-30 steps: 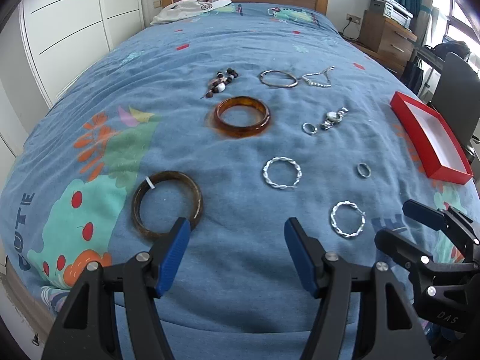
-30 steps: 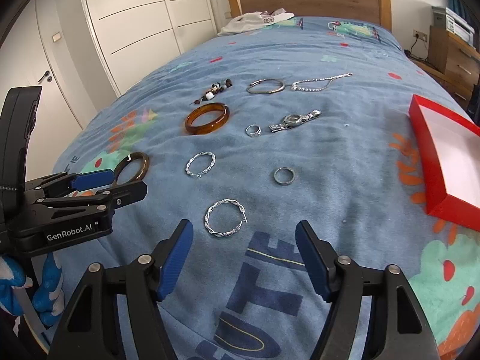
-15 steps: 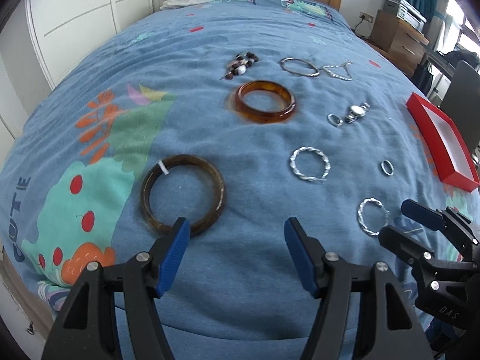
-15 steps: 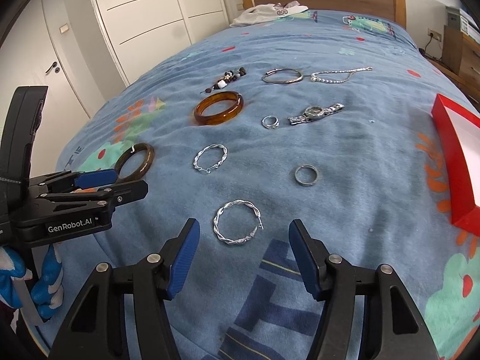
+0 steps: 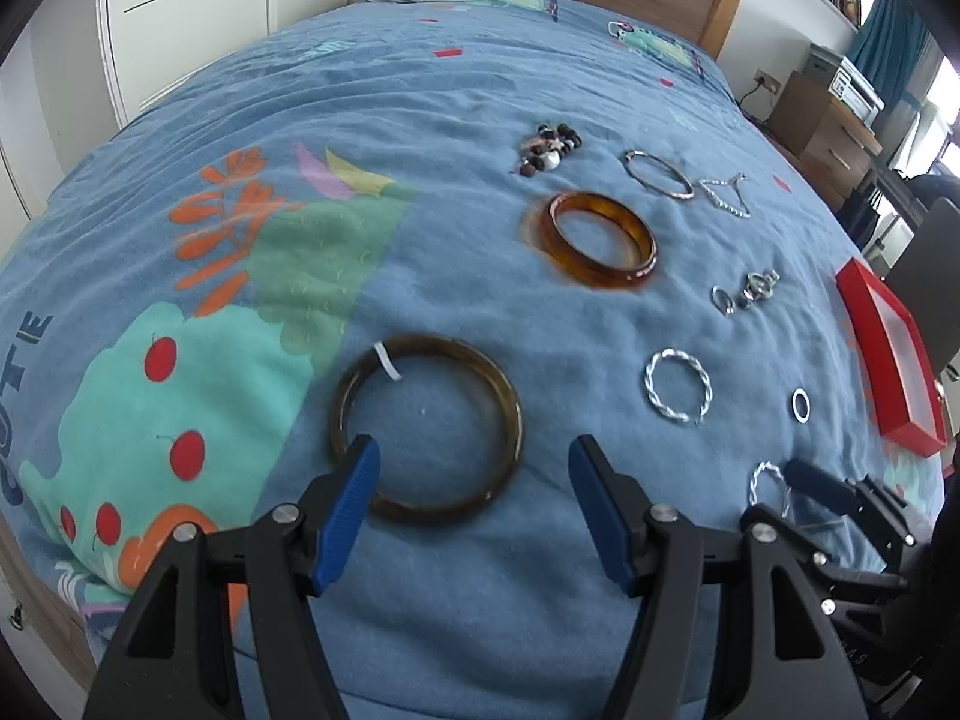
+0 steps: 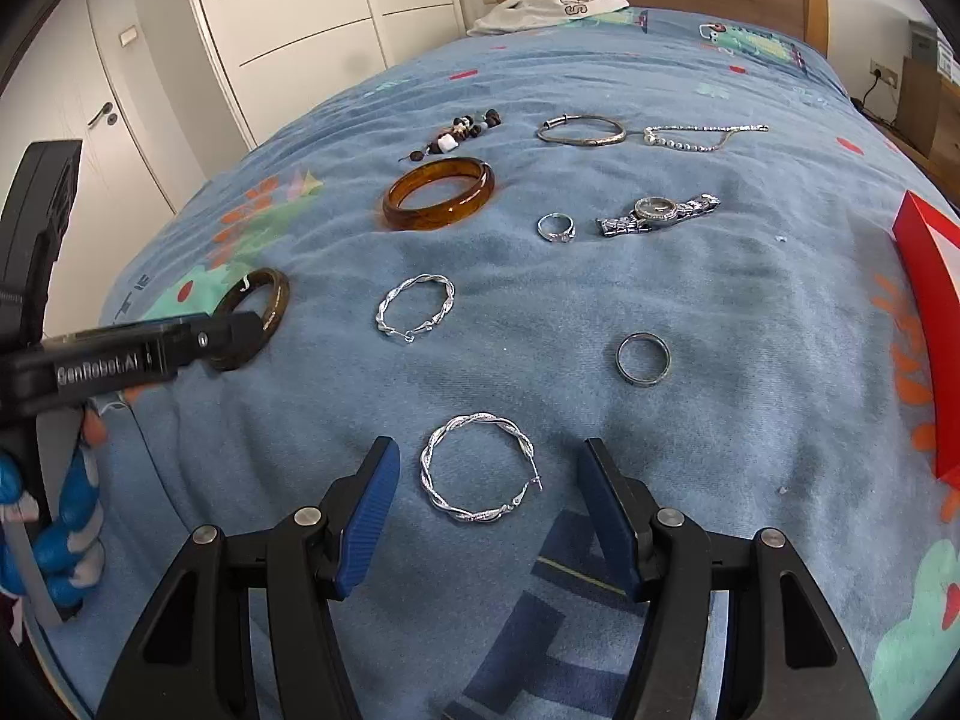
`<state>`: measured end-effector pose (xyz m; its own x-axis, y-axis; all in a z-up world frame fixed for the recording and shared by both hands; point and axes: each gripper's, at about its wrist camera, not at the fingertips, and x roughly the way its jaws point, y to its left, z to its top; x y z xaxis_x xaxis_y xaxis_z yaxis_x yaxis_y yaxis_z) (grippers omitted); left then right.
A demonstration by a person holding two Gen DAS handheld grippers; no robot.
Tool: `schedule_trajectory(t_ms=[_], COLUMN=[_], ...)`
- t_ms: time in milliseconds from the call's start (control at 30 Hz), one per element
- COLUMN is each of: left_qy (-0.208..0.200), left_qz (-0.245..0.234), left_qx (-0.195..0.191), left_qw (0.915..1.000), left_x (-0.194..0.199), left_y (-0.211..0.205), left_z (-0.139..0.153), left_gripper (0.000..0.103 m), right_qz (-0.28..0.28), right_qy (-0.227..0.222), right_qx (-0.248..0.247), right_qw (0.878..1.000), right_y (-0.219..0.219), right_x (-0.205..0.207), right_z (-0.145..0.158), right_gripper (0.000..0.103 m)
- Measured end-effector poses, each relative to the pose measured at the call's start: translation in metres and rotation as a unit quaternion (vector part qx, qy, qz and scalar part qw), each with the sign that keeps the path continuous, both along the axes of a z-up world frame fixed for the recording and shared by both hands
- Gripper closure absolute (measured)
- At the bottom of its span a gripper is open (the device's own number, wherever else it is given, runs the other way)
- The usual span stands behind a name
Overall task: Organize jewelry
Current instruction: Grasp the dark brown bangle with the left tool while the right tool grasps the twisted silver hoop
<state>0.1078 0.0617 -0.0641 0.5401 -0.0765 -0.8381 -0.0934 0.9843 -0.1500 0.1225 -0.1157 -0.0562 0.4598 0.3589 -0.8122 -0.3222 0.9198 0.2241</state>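
Blue bedspread (image 5: 420, 120) fills both wrist views, with jewelry laid out flat across it. Since a second ago both grippers have closed in on their nearest pieces. The left gripper (image 5: 474, 468) now has its jaws spread wide over the dark brown bangle (image 5: 427, 429); earlier that bangle lay off to the gripper's left, and now its near rim sits between the blue fingertips, the left fingertip (image 5: 354, 480) overlapping the rim. Whether it touches cannot be told. The right gripper (image 6: 489, 474) is likewise spread, and the twisted silver hoop (image 6: 477, 468), earlier just ahead of the jaws, now lies squarely between them, touching neither pad.

Both pieces lie flat, openings facing up; being round, neither has a clear long axis. The hoop's clasp end points toward the right fingertip (image 6: 606, 492). A white tag on the bangle sits on its far left rim.

Ahead of the right gripper lie a plain silver ring (image 6: 643, 358) and a second twisted hoop (image 6: 415, 307); farther on are an amber bangle (image 6: 439, 193), a small stone ring (image 6: 557, 227), a wristwatch (image 6: 659, 213), a beaded piece (image 6: 459, 132), a thin silver bangle (image 6: 581, 129) and a chain (image 6: 702, 137). A red box (image 6: 930, 312) sits far right of it.
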Motion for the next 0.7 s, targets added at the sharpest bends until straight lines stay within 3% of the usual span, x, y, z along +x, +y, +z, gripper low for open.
schedule_trajectory(t_ms=[267,700], left_qy=[0.008,-0.007], left_qz=[-0.008,0.031], left_qx=[0.003,-0.008], left_qw=[0.9999,0.9995], left_x=[0.008,0.007], left_y=[-0.003,0.017], left_z=[-0.005,0.002], left_gripper=[0.039,0.039], right_qz=[-0.001,-0.004], right_qy=[0.002,0.002], right_qx=[0.003,0.01], right_qw=[1.0,1.0], right_y=[0.0,-0.001], right_x=[0.003,0.004], right_z=[-0.004,-0.006], right_gripper=[0.042,0.042])
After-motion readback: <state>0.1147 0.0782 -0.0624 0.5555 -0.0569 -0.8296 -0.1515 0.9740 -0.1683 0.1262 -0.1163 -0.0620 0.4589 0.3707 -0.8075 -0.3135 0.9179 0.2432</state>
